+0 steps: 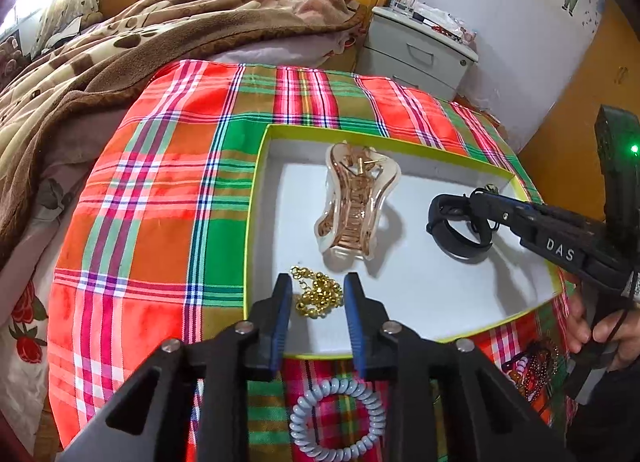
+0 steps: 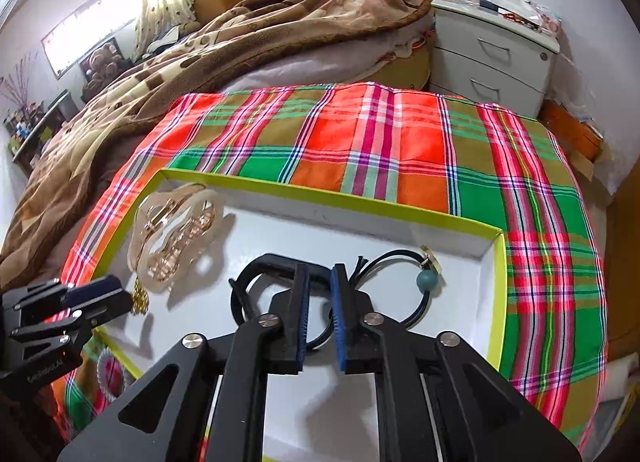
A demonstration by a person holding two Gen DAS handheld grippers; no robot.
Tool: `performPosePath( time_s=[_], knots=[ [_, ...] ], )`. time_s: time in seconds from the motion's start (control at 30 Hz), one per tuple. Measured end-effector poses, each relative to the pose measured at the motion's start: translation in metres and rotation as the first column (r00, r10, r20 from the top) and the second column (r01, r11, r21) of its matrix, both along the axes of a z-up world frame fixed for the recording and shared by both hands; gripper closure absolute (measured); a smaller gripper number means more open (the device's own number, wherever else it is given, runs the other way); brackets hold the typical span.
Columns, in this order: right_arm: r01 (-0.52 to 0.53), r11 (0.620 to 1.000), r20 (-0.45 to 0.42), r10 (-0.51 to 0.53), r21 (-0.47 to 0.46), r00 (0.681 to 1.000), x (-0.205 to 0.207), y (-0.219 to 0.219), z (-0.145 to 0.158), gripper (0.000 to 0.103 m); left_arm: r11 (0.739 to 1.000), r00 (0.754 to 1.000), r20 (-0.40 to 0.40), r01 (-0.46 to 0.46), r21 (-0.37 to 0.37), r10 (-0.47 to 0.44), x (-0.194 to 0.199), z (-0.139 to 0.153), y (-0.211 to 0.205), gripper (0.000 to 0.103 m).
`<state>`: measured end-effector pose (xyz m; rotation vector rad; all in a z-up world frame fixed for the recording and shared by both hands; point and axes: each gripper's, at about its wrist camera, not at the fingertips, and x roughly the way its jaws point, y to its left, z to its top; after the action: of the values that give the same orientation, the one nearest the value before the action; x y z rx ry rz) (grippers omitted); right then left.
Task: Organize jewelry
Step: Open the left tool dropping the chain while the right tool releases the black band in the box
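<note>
Plaid cloth (image 2: 400,149) covered the bed; the lime-rimmed white tray (image 1: 260,165) sat on it toward the near edge.

Left gripper (image 1: 318,302): jaws stood apart, straddling the gold bead chain (image 1: 318,296), which lay heaped in the tray's near-left corner. Pads did not appear to press on it, so I read the chain as released.

Right gripper (image 2: 320,310): jaws slightly parted over the black band (image 1: 456,229), which rested on the tray floor toward its right side. No clamping visible. Just beyond lay a black hair tie with a teal bead (image 2: 426,280), near the far-right corner.

Clear claw clip (image 1: 354,205) lay near the tray's middle. Grey coil tie (image 1: 336,418) remained outside, on the cloth by the tray's near rim.

Risks, judged: chain links could snag a blue pad on withdrawal and drag out. The band's loop might likewise hook the right jaw tip. The shallow tray on soft bedding could tip if nudged.
</note>
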<state>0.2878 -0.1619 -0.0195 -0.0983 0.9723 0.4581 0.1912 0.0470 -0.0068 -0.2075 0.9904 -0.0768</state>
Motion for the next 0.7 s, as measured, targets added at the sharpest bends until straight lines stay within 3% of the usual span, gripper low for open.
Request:
performPosePath(
  time_s=[0.33, 0.47, 0.7],
  knots=[
    [-0.035, 0.997, 0.017, 0.036, -0.063, 0.999, -0.009, 0.005, 0.002, 0.088, 1.0, 1.0, 0.024, 0.012, 0.014, -0.013, -0.005, 0.007, -0.004, 0.064],
    [-0.047, 0.995, -0.001, 0.047, -0.084, 0.999, -0.012, 0.003, -0.003, 0.071, 1.0, 0.999, 0.038, 0.021, 0.006, -0.021, -0.007, 0.008, -0.004, 0.063],
    [-0.032, 0.996, -0.034, 0.029, -0.086, 0.999, -0.004, 0.005, -0.011, 0.072, 1.0, 0.999, 0.05, 0.021, -0.022, -0.02, -0.012, 0.012, -0.001, 0.063]
  ],
)
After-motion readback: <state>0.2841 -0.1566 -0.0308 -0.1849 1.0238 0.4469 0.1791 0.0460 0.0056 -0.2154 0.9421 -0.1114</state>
